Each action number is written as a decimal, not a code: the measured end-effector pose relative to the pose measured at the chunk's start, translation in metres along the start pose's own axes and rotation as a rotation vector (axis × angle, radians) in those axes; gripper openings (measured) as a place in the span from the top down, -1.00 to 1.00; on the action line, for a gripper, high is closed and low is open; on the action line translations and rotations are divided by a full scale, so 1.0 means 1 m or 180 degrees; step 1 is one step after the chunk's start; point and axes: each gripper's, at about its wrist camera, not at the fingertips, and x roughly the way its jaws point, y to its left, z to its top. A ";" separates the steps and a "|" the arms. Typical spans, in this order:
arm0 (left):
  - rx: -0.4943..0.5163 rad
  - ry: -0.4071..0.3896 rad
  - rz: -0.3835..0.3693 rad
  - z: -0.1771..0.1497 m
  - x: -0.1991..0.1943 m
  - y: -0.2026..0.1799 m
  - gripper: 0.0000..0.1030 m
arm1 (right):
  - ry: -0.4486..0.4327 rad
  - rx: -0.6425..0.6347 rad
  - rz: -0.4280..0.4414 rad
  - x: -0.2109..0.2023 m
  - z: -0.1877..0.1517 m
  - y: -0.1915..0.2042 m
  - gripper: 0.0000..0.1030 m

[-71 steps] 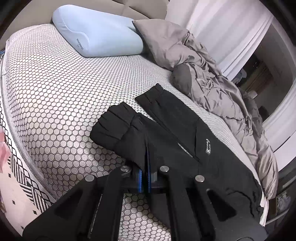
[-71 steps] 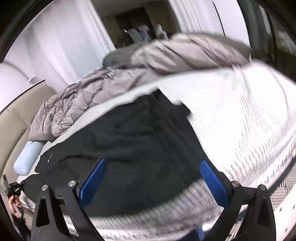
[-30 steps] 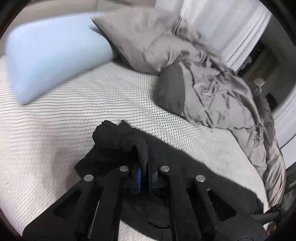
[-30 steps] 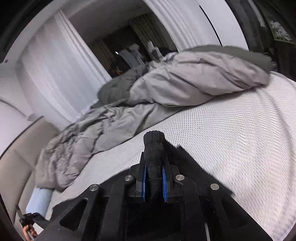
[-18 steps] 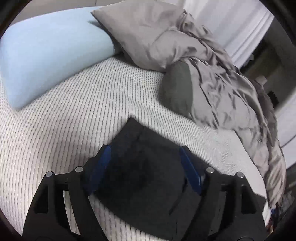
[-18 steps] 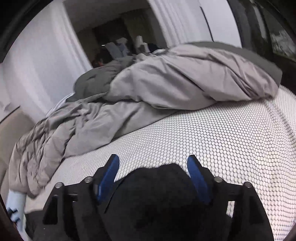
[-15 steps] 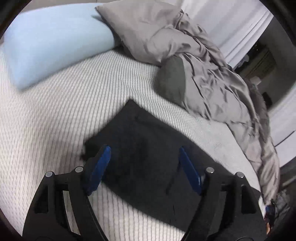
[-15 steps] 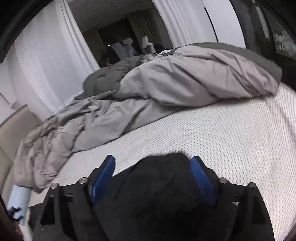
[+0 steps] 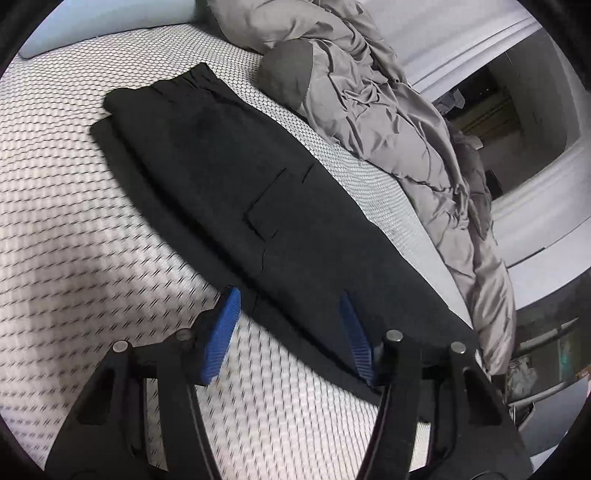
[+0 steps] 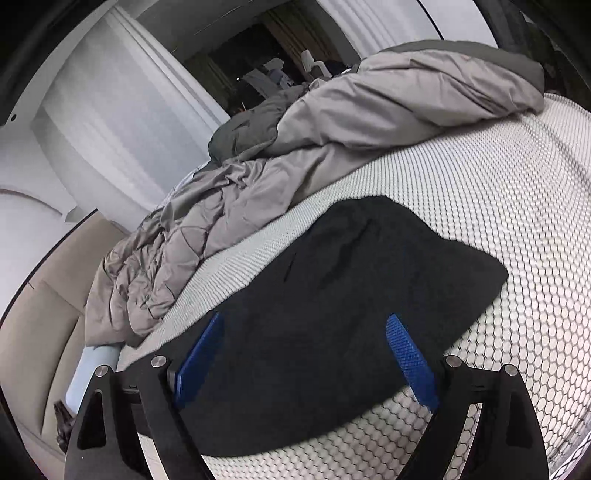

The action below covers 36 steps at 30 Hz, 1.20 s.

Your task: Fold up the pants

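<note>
Black pants point(image 9: 258, 177) lie flat on the white honeycomb-patterned bed, folded lengthwise with one leg laid over the other; a pocket outline shows near the middle. My left gripper point(image 9: 290, 332) is open and empty, hovering above the pants' near edge. In the right wrist view the pants point(image 10: 351, 295) show their other end, and my right gripper point(image 10: 303, 354) is open and empty just above the fabric.
A crumpled grey duvet point(image 9: 388, 110) lies along the far side of the bed, close beside the pants, and also shows in the right wrist view point(image 10: 295, 147). A light blue pillow point(image 9: 92, 26) is at the head. White mattress point(image 9: 74, 258) surrounds the pants.
Both grippers were shut on the pants' edge a second ago, carried it over, then opened and let go. They have since drawn back, and the pants now lie folded lengthwise.
</note>
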 end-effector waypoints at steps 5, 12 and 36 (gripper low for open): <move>0.0042 0.0103 0.0230 0.007 0.034 -0.009 0.37 | 0.0166 0.0117 0.0018 0.014 -0.010 -0.015 -0.76; 0.0116 -0.0027 0.0342 0.007 0.026 -0.007 0.91 | 0.0112 0.0014 -0.0080 0.019 -0.009 -0.007 -0.76; -0.0275 -0.0019 0.0299 0.014 0.024 0.035 0.22 | 0.0439 0.0480 0.0044 0.021 -0.010 -0.051 -0.76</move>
